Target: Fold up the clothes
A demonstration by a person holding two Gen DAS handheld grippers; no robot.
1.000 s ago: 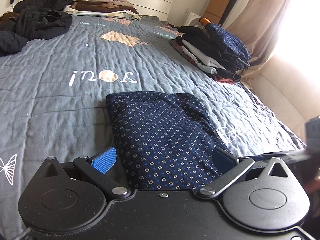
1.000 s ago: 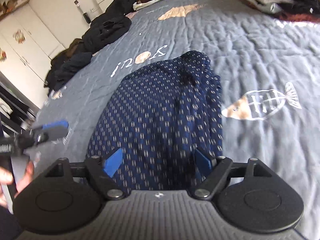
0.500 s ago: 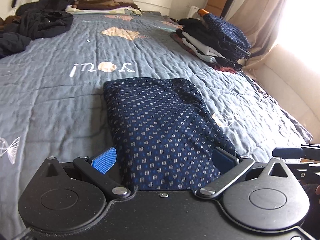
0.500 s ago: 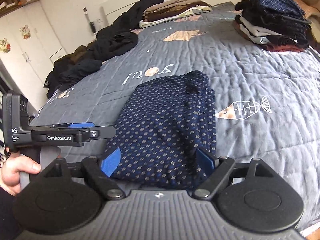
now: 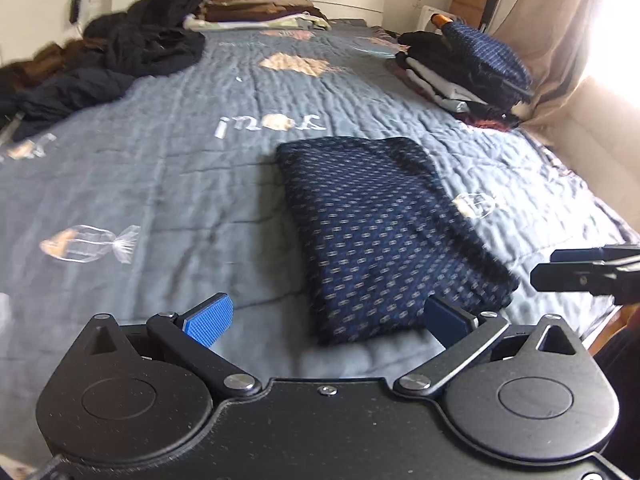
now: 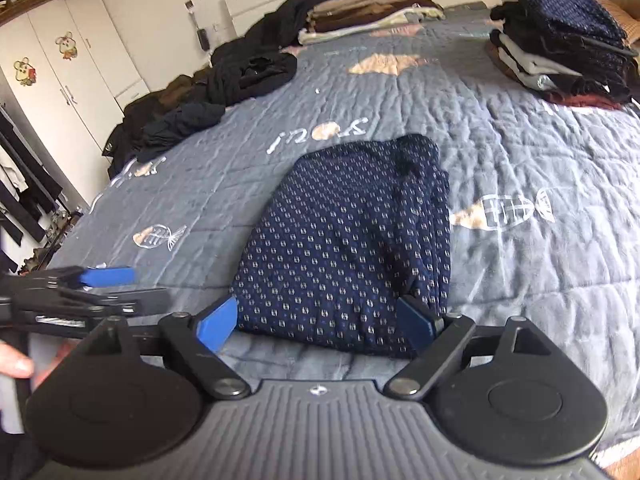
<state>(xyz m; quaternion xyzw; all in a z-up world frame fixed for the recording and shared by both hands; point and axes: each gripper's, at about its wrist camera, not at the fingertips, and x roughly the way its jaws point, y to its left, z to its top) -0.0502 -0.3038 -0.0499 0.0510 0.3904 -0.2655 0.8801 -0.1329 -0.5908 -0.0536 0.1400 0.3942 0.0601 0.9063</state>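
Observation:
A folded navy garment with small pale dots (image 5: 376,236) (image 6: 348,248) lies flat on the grey-blue quilt (image 5: 160,184) (image 6: 540,280) near the bed's front edge. My left gripper (image 5: 328,320) hovers open just short of the garment's near-left corner, touching nothing. Over the garment's near edge is my right gripper (image 6: 316,322), its jaws opening. That edge shows between its blue pads, which do not press on it. Each gripper shows in the other's view: the right gripper (image 5: 560,266) at the right edge, the left gripper (image 6: 120,286) at the left.
A stack of folded clothes (image 5: 468,72) (image 6: 560,52) sits at the far right of the bed. Loose dark clothes (image 5: 132,52) (image 6: 240,76) lie far left, with another folded stack (image 5: 256,12) by the headboard. A hand (image 6: 16,364) holds the left gripper.
Both grippers have pulled back and up from the garment, which now lies farther ahead. In the left wrist view the garment has slid to the right. Both pairs of jaws stay apart.

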